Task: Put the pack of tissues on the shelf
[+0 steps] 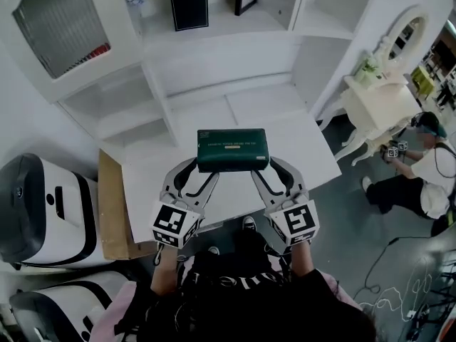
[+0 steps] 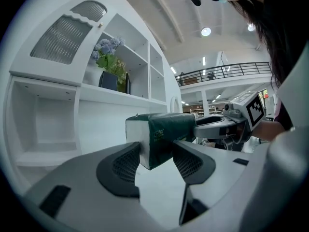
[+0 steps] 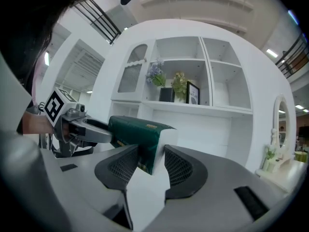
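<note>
She has the pack (image 1: 233, 149) up in the air between both tools, clear of the white counter (image 1: 303, 155) under it and well short of the shelf (image 1: 274, 20) where the black pot (image 1: 189, 6) stands. The pack lies flat, its long axis running side to side across her body and roughly parallel to the front of the unit. The left gripper (image 1: 205, 168) has its jaws closed on the pack's left end, and the right gripper (image 1: 262, 167) has its jaws closed on the right end. The left gripper view shows that end wedged between the ribbed pads with a white end face turned outward; the right gripper view shows the same at the other end, the wrapper pinched in a little. Neither hand is nearer the pack than the other, since each has a hold on it, so I'd say what matters now is the line from the pack to the shelf: the shelf lies ahead and higher, straight out along the way both sets of jaws point. Both hands will have to push forward and up together, keeping the pack level and square to the opening. If one leads, the soft pack could twist or slip from the lighter grip.
</note>
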### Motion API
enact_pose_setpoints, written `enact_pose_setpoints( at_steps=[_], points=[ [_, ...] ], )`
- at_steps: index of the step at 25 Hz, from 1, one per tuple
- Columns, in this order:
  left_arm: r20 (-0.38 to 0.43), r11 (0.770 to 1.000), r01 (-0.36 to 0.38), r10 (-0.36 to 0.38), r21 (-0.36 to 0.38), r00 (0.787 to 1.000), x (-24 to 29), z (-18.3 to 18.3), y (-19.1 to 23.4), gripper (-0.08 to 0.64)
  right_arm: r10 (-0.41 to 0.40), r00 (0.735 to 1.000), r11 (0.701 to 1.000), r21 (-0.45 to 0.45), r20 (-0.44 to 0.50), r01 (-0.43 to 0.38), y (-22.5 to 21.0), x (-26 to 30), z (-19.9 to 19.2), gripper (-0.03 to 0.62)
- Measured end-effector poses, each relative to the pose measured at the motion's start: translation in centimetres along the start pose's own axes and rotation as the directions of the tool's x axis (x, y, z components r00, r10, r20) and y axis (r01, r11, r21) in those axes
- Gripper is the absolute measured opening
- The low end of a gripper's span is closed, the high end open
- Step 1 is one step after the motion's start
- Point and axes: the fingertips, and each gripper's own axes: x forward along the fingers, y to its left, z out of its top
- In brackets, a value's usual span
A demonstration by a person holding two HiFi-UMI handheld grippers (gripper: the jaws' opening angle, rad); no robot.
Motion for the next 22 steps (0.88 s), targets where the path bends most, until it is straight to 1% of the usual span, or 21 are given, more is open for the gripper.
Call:
enact_pose_setpoints(
  at_steps=[4, 10, 13, 17, 22],
  points=[
    [0.018, 0.997, -0.073, 0.073, -0.005, 0.997, 3.4, 1.6, 0.8, 0.208, 0.071, 0.997, 0.997, -0.033, 0.020, -0.070, -3.9, 2.2, 1.1, 0.196],
    [0.058, 0.989, -0.145, 0.145, -0.003, 0.988, 8.1, 4.8, 2.1, 0.209, 0.133, 0.989, 0.987, -0.094, 0.070, -0.127, -9.2, 4.8, 3.7, 0.196],
    [0.081, 0.987, -0.163, 0.161, 0.012, 0.984, 9.8, 6.8, 2.7, 0.208, 0.151, 0.984, 0.983, -0.116, 0.094, -0.140, -11.2, 5.6, 5.5, 0.195],
    [0.119, 0.985, -0.168, 0.162, 0.039, 0.980, 11.5, 9.8, 3.9, 0.208, 0.158, 0.975, 0.980, -0.146, 0.160, -0.135, -13.5, 6.6, 8.2, 0.195],
    [0.158, 0.978, -0.184, 0.167, 0.100, 0.973, 13.1, 13.7, 5.5, 0.209, 0.157, 0.960, 0.978, -0.170, 0.231, -0.119, -15.7, 8.0, 11.7, 0.196]
  ],
)
